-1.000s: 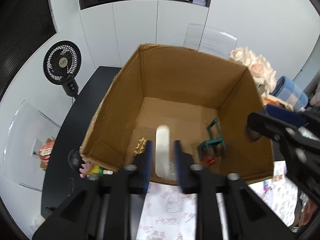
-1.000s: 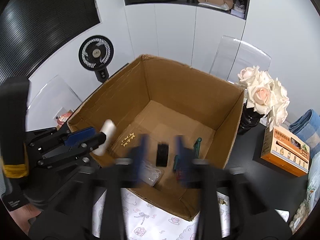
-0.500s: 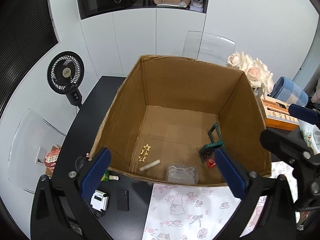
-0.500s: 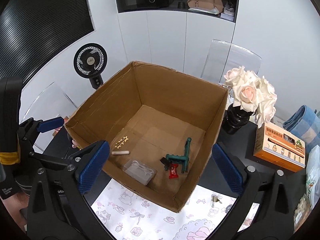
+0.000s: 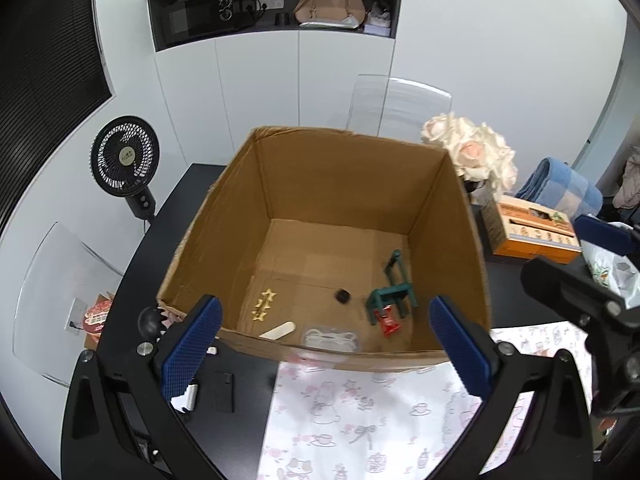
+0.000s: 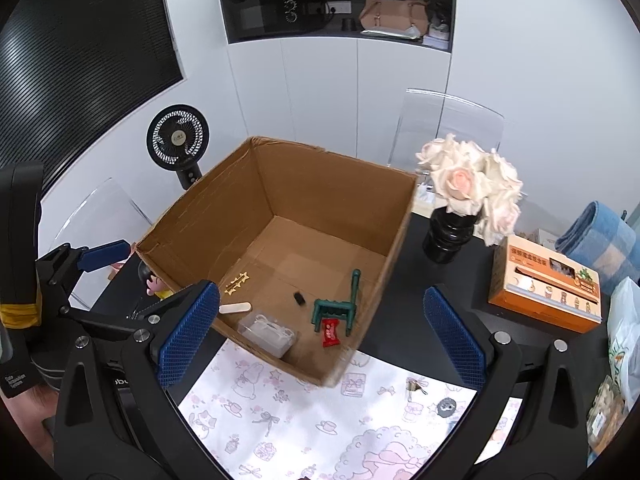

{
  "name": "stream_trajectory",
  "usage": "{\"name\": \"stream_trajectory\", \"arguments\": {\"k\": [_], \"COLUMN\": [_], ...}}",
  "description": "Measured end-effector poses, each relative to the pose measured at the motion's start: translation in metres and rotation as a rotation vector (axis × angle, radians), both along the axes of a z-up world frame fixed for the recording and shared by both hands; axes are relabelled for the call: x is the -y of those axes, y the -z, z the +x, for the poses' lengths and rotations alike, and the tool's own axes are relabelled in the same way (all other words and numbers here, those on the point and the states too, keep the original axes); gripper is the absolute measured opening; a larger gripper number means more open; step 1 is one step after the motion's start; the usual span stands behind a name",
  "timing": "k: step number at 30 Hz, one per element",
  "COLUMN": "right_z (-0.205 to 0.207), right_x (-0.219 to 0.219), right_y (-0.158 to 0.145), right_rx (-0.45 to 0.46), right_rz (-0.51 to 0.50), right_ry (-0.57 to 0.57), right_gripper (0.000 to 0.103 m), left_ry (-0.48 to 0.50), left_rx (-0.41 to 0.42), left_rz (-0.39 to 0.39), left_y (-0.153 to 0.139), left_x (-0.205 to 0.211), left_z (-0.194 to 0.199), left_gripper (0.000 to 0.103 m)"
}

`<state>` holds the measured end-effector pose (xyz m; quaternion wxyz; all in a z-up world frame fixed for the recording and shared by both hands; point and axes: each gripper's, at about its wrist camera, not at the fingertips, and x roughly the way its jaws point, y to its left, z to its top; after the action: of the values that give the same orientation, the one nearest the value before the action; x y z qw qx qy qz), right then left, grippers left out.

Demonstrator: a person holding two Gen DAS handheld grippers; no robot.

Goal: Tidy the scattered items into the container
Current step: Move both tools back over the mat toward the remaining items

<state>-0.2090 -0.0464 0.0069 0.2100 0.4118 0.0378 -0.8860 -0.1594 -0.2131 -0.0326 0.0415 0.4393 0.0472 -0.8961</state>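
Note:
An open cardboard box (image 5: 340,184) stands on the black table. On its floor lie gold stars (image 5: 264,304), a white stick (image 5: 277,330), a clear plastic case (image 5: 330,338), a small black item (image 5: 342,295), a green toy chair (image 5: 394,292) and a red wrapper (image 5: 387,318). My left gripper (image 5: 326,344) is open and empty, just before the box's near wall. My right gripper (image 6: 320,336) is also open and empty, over the box's near right corner. A doll figure (image 6: 154,280), a black slab (image 5: 224,392) and a white device (image 5: 188,396) lie outside the box on the left.
A patterned mat (image 6: 300,420) lies in front of the box with a small key-like thing (image 6: 416,386) and a grey disc (image 6: 446,406) on it. A vase of roses (image 6: 468,188), an orange carton (image 6: 548,284) and a blue cloth (image 6: 600,236) stand right. A fan (image 5: 124,160) stands left.
Both grippers opened. The left let go of the white stick and the right let go of the small black item; both now lie in the box. Both grippers drew back and up.

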Motion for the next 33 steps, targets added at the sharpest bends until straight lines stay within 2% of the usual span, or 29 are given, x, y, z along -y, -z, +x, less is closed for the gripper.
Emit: {"name": "stream_trajectory", "arguments": {"k": [11, 18, 27, 33], "right_z": [0.034, 0.051, 0.077, 0.094], "right_x": [-0.078, -0.133, -0.195, -0.222], "right_y": [-0.012, -0.006, 0.024, 0.059], "right_rx": [-0.029, -0.021, 0.026, 0.076], "right_rz": [0.004, -0.007, -0.020, -0.012], "right_ry": [0.085, 0.148, 0.226, 0.261], "right_gripper": [0.103, 0.103, 0.103, 0.103], "left_ry": [0.086, 0.145, 0.228, 0.259], "left_rx": [-0.030, -0.020, 0.020, 0.074], "left_rz": [0.028, 0.040, 0.050, 0.062], "left_y": [-0.010, -0.004, 0.023, 0.060], "left_x": [-0.076, -0.129, -0.193, -0.220], "left_z": [0.008, 0.015, 0.034, 0.043], "left_gripper": [0.103, 0.103, 0.103, 0.103]}}
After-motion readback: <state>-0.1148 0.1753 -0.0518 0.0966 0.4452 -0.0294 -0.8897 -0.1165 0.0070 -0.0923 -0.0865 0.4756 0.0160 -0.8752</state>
